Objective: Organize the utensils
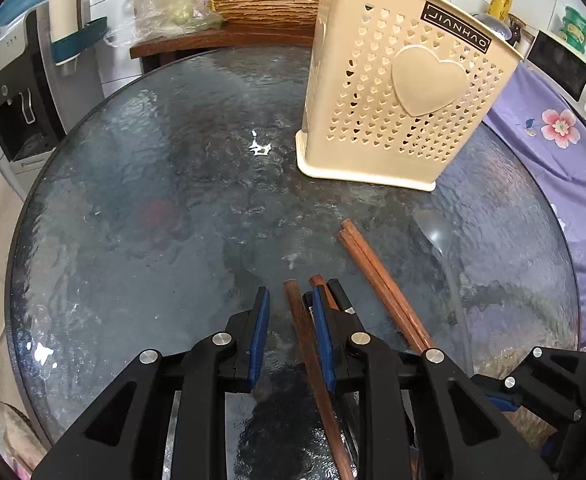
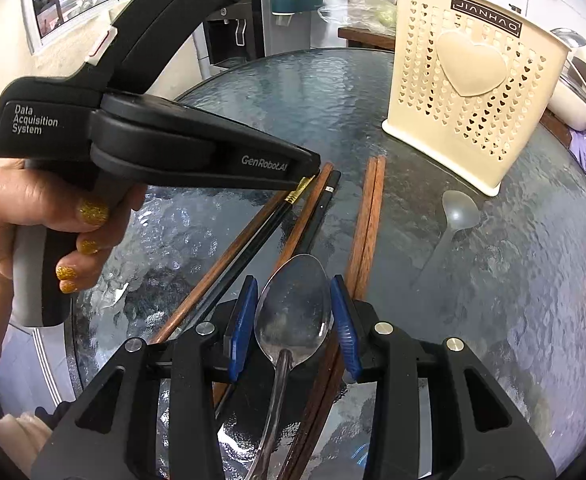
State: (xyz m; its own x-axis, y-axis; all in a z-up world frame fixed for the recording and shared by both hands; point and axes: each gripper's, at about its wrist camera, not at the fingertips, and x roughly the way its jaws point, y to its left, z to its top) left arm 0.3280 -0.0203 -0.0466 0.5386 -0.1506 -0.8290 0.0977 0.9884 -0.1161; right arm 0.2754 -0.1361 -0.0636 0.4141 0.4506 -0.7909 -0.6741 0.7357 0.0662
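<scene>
A cream perforated utensil holder (image 1: 405, 92) with a heart stands upright on the round glass table (image 1: 153, 200); it also shows in the right wrist view (image 2: 469, 92). My left gripper (image 1: 291, 320) is open, its blue pads on either side of a brown wooden chopstick (image 1: 309, 352) that lies on the glass. A pair of brown chopsticks (image 1: 381, 284) lies to its right. My right gripper (image 2: 295, 312) is open around the bowl of a metal spoon (image 2: 293, 308). Brown and black chopsticks (image 2: 253, 236) and a clear plastic spoon (image 2: 457, 210) lie on the table.
A water dispenser (image 1: 17, 92) stands at the left. A wooden side table (image 1: 221, 38) with a plastic bag and a woven tray is behind the glass table. A purple floral cloth (image 1: 553, 128) and a microwave (image 1: 573, 68) are at the right.
</scene>
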